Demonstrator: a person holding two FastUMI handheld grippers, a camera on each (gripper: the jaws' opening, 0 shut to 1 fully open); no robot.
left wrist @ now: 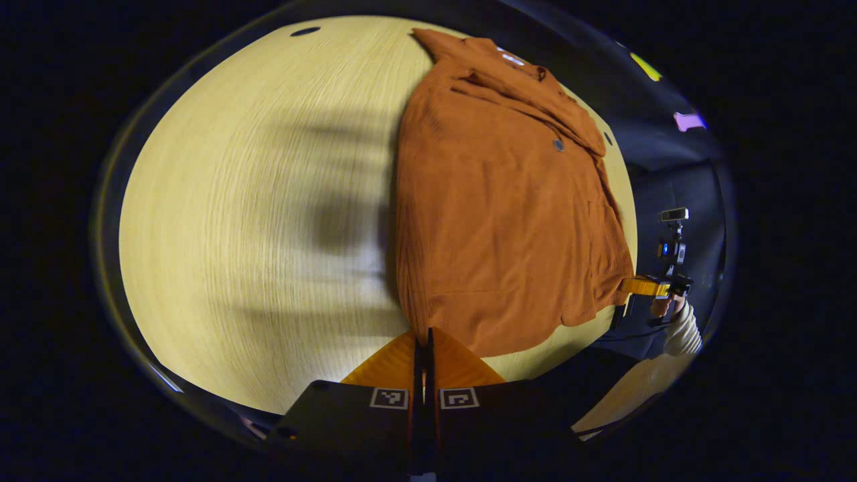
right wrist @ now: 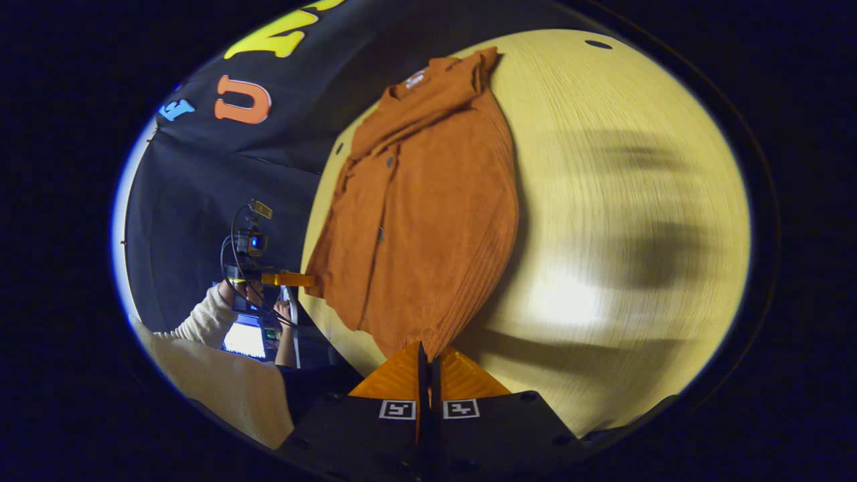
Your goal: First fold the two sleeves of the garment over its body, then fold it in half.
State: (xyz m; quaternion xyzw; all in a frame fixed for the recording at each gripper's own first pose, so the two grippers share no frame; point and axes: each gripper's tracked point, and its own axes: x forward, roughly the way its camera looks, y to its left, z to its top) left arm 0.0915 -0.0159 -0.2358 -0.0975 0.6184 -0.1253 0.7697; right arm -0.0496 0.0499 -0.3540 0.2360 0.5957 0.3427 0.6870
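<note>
A rust-orange buttoned garment [left wrist: 502, 221] lies flat on the light wooden table [left wrist: 254, 221], collar at the far end and a sleeve laid across its chest. In the left gripper view my left gripper [left wrist: 423, 335] is shut on the near hem corner. My right gripper [left wrist: 631, 286] pinches the other hem corner at the table's right edge. In the right gripper view the garment [right wrist: 422, 221] stretches away from my right gripper [right wrist: 426, 349], which is shut on its hem corner. My left gripper [right wrist: 309, 280] holds the far corner at the left.
A person's hand in a cream sleeve [left wrist: 683, 331] holds the right gripper beyond the table edge. Another cream sleeve [right wrist: 201, 321] and a lit screen [right wrist: 244, 339] sit left of the table. A small dark hole [left wrist: 304, 31] marks the table's far side.
</note>
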